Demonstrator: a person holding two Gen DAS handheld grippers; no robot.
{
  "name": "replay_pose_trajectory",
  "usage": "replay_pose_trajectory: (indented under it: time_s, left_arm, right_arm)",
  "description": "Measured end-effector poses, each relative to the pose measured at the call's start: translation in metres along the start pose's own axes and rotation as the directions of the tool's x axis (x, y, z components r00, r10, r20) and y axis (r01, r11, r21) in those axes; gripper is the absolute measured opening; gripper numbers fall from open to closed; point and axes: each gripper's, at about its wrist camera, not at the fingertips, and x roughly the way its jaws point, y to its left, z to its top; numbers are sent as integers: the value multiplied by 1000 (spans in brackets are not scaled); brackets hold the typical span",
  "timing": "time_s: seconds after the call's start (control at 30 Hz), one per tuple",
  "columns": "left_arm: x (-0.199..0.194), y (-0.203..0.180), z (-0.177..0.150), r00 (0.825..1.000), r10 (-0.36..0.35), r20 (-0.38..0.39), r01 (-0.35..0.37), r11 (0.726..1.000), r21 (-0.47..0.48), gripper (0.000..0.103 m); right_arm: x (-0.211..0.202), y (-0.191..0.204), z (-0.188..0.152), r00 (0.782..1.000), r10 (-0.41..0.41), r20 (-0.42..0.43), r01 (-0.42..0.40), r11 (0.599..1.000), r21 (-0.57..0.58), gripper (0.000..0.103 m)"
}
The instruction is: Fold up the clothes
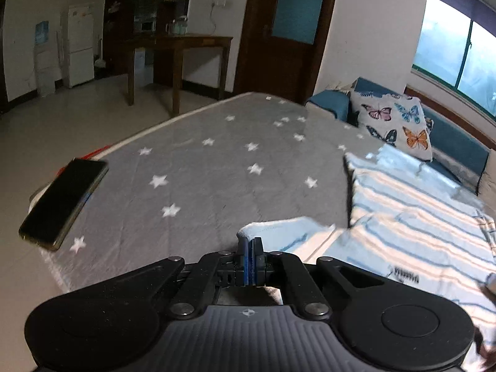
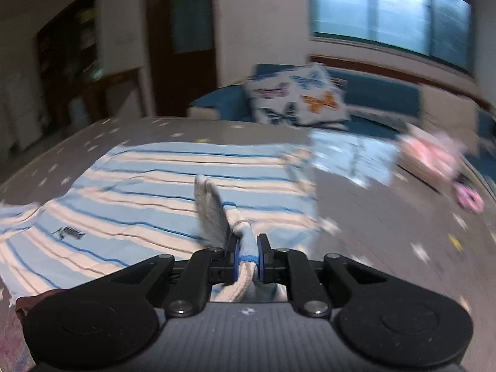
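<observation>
Striped shirt point(image 2: 148, 186) pinched in both closed tools — left tool point(image 1: 250, 245), right tool point(image 2: 248, 248).

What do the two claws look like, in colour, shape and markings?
Both look alike. The left claw and the right claw each have matte black linkage arms with silver rivets, joined to two round black lobes. Between the lobes is a grey ribbed panel with a small white cross mark. The fingers carry blue pads. No cables or sleeves show.
</observation>
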Motion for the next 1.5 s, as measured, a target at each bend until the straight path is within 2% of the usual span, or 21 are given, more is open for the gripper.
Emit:
replay_pose_trajectory:
  time_s: [0.1, 0.17, 0.23, 0.27, 0.33, 0.47, 0.5, 0.67, 0.7, 0.77, 0.8, 0.9, 1.03, 1.07, 1.1, 1.17, 1.27, 1.33, 1.4, 1.47, 1.5]
  left_arm:
    - [7, 3, -6, 999, 20, -39, -20, 1000, 0, 2]
    - [10, 3, -10, 998, 29, -51, -28, 1000, 10, 2]
    - [14, 4, -12, 997, 31, -69, -30, 1000, 9, 2]
    - [14, 3, -13, 997, 32, -74, -31, 999, 12, 2]
    - [15, 3, -15, 996, 36, -80, -35, 999, 17, 3]
    - [13, 6, -14, 996, 47, -78, -45, 999, 24, 6]
    - [12, 7, -13, 996, 48, -75, -46, 999, 26, 6]
    - [0, 13, -7, 998, 42, -50, -41, 999, 31, 6]
    - [-2, 12, -5, 998, 39, -45, -37, 999, 31, 6]
    - [-4, 7, -2, 999, 25, -37, -24, 999, 44, 7]
    - [-5, 3, 0, 999, 17, -33, -15, 998, 55, 9]
    - [-5, -15, 3, 999, -27, -34, 30, 995, 91, 15]
    - [0, -49, 3, 993, -106, -61, 114, 982, 153, 16]
    - [2, -58, 2, 990, -124, -68, 134, 976, 169, 17]
    - [4, -67, 1, 987, -142, -75, 154, 971, 186, 24]
    - [9, -85, -3, 982, -169, -89, 185, 958, 218, 32]
    - [18, -109, -9, 972, -202, -120, 227, 937, 265, 32]
    - [23, -121, -13, 967, -212, -143, 246, 924, 292, 32]
    - [28, -132, -19, 963, -218, -161, 260, 911, 320, 32]
    - [32, -139, -24, 958, -220, -183, 272, 901, 339, 33]
    - [34, -142, -27, 956, -221, -193, 277, 897, 344, 33]
  right_arm:
    - [-11, -29, -21, 999, -36, -34, 40, 990, 132, 11]
    - [-17, -40, -34, 995, -80, -56, 88, 983, 160, 11]
    - [-22, -47, -44, 994, -85, -73, 96, 980, 174, 15]
    - [-24, -51, -46, 995, -72, -75, 85, 979, 185, 16]
    - [-25, -55, -47, 996, -49, -72, 62, 980, 187, 25]
    - [-15, -65, -41, 997, 6, -79, 10, 980, 199, 32]
    - [-12, -66, -39, 996, 24, -81, -7, 979, 204, 38]
    - [13, -75, -30, 992, 95, -84, -72, 965, 252, 39]
    - [19, -78, -28, 990, 111, -89, -83, 959, 271, 37]
    - [27, -82, -26, 987, 131, -89, -98, 947, 306, 21]
    - [27, -82, -25, 988, 132, -80, -101, 944, 313, 8]
    - [15, -81, -23, 995, 94, -29, -81, 950, 301, 3]
    - [-17, -76, -26, 998, -34, 56, 19, 970, 243, 2]
    - [-25, -76, -29, 996, -62, 70, 44, 970, 240, 2]
    - [-33, -76, -32, 993, -90, 79, 69, 968, 239, 2]
    - [-44, -74, -41, 984, -165, 71, 144, 962, 232, 2]
    - [-48, -79, -54, 968, -249, 25, 236, 943, 234, 5]
    - [-47, -81, -58, 957, -291, -3, 285, 934, 218, 10]
    - [-50, -76, -56, 949, -313, 20, 306, 938, 164, 10]
    - [-50, -68, -49, 953, -297, 55, 291, 952, 96, 17]
    - [-49, -65, -46, 962, -267, 64, 262, 962, 79, 24]
